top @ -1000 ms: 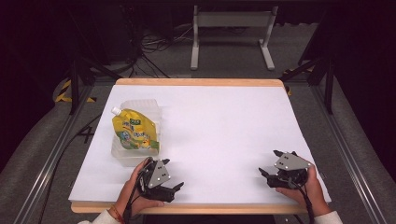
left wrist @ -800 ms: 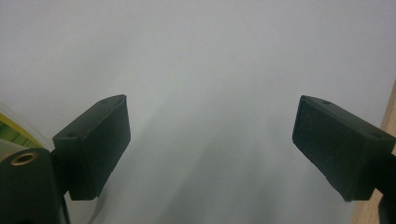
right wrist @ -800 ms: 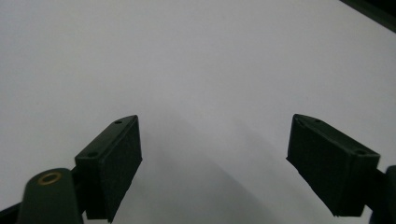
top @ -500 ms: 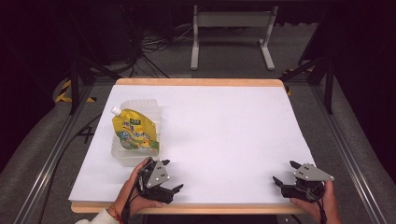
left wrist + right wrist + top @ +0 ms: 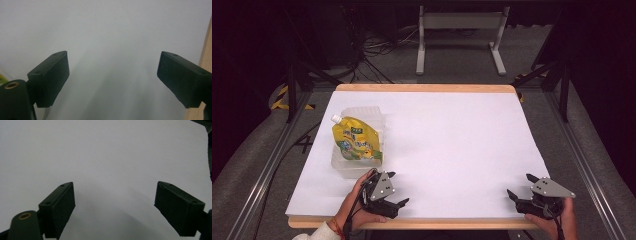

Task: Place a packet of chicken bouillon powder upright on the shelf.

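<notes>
You see a yellow pouch (image 5: 356,141) with a white cap and green-and-blue print, sitting in a clear tub (image 5: 343,169). Your surface (image 5: 452,145) is white with a light wood edge. Each gripper (image 5: 394,188) is black with a grey plate.

White-topped table (image 5: 452,135); grey metal stand (image 5: 460,30) beyond; floor cables (image 5: 372,47).

- A lab or recording studio, not a home: black curtains close off the dark back and sides.
- A white-topped table (image 5: 452,130) with a wooden rim stands on grey carpet.
- Loose cables (image 5: 372,47) trail on the floor beside a grey metal stand (image 5: 460,35).
</notes>
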The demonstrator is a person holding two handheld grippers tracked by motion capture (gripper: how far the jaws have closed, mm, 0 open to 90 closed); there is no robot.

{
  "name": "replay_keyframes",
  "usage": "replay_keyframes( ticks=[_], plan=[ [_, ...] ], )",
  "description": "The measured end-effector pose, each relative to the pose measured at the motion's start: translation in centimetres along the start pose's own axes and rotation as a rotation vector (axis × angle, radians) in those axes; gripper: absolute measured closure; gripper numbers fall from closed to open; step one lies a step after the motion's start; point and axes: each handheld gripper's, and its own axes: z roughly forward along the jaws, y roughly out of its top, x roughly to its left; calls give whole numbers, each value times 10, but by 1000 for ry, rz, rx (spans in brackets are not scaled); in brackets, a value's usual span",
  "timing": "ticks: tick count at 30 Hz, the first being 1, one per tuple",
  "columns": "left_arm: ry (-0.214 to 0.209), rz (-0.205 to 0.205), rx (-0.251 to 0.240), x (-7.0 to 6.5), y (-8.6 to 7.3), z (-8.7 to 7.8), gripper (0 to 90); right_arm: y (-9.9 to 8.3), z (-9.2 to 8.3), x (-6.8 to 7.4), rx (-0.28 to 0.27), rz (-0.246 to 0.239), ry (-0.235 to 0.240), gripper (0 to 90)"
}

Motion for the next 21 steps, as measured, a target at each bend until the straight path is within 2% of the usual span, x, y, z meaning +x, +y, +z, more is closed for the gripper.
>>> replay_keyframes(
  ticks=[21],
  plan=[
    [-14, 3, 17, 0, 1, 4, 114, 1, 0, 2, 2, -6, -1, 169]
  ],
)
